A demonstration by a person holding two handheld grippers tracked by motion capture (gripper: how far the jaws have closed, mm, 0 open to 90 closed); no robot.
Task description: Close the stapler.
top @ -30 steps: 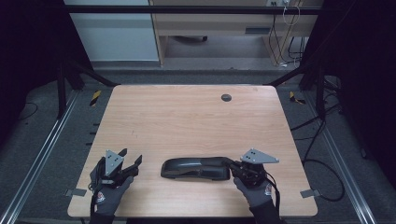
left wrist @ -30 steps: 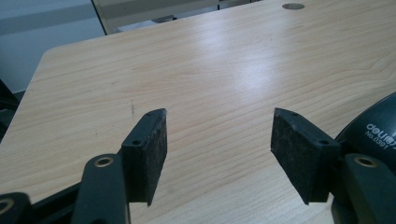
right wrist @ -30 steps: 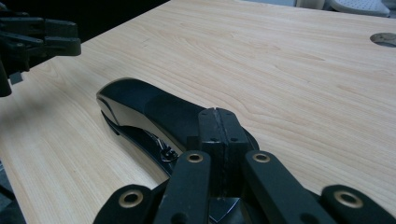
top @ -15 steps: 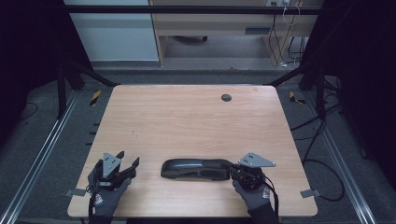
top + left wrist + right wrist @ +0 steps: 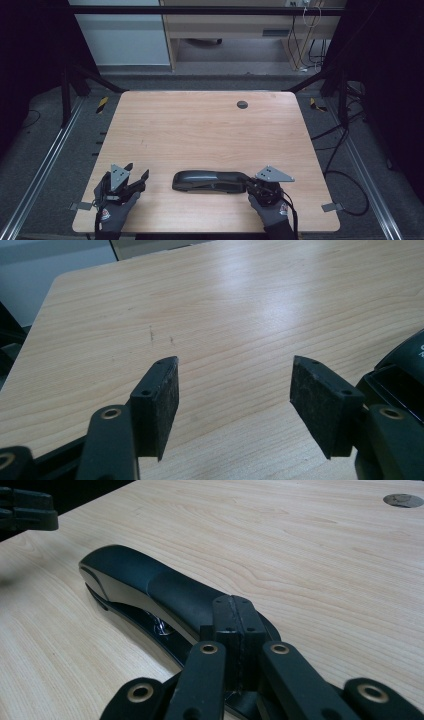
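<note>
Two grippers sit low at the near edge of the wooden counter [image 5: 200,130]. Left gripper [image 5: 134,179] has its jaws spread wide with nothing between them, just bare wood. Right gripper [image 5: 250,186] looks pinched together right at the near end of a black stapler [image 5: 207,181], which lies flat between the two hands. Small dark round grommet [image 5: 242,104] sits way off toward the far edge.
</note>
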